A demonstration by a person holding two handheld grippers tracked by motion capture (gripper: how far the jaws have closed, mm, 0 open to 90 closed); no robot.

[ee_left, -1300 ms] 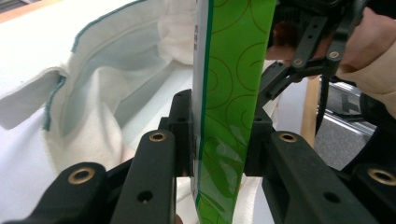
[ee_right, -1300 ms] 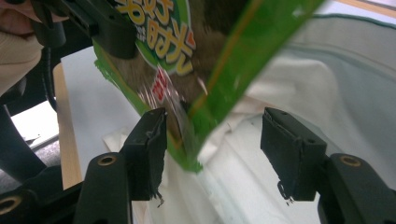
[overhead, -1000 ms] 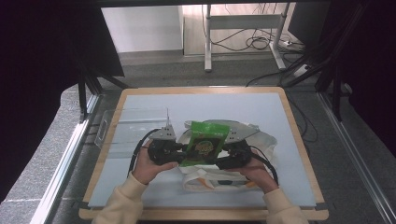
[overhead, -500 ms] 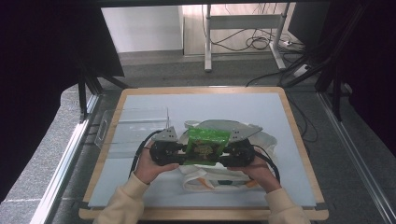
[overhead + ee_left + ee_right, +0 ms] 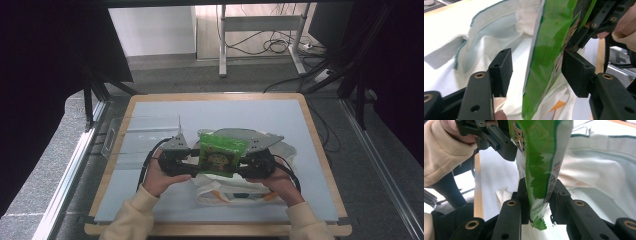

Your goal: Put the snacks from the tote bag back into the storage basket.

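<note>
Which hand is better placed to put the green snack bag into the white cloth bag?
Right. Its gripper pinches the green snack bag over the white cloth bag. The left gripper has just been opening, fingers off the packet between them.

Snack packet (image 5: 221,154) at tabletop (image 5: 150,210) centre, held up between left gripper (image 5: 192,161) on its left and right gripper (image 5: 245,164) on its right. Cloth bag (image 5: 235,192) lies under and behind packet, spreading right. Clear tray (image 5: 131,136) on tabletop far left.
</note>
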